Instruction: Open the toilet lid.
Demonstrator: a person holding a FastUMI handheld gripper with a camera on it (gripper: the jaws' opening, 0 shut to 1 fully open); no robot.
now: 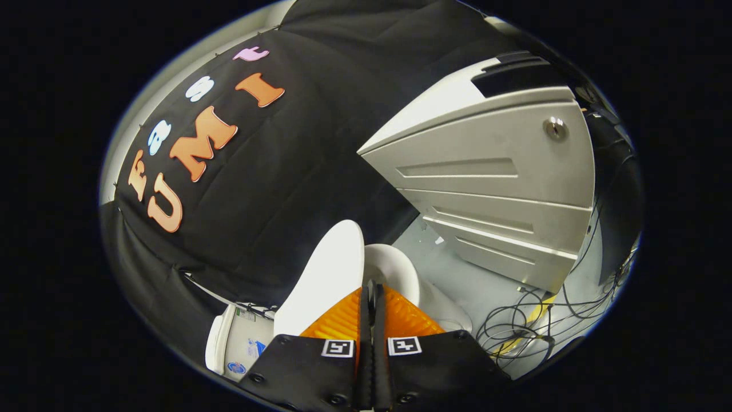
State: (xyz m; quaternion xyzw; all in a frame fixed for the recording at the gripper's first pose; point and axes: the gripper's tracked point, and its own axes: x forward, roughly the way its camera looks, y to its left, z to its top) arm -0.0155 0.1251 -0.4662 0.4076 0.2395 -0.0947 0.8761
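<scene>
Gripper: fingers pressed together, nothing between them — your contact looks done. Lid: raised, just ahead of the fingers, leaning toward the tank, so it likely stays up unaided. Bowl: exposed beyond.

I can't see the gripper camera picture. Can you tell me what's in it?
The claw is shut with nothing between its fingers, and just ahead the white toilet lid stands raised over the toilet bowl. Beyond are a grey metal cabinet, tangled cables on the floor, and a black cloth wall.
</scene>
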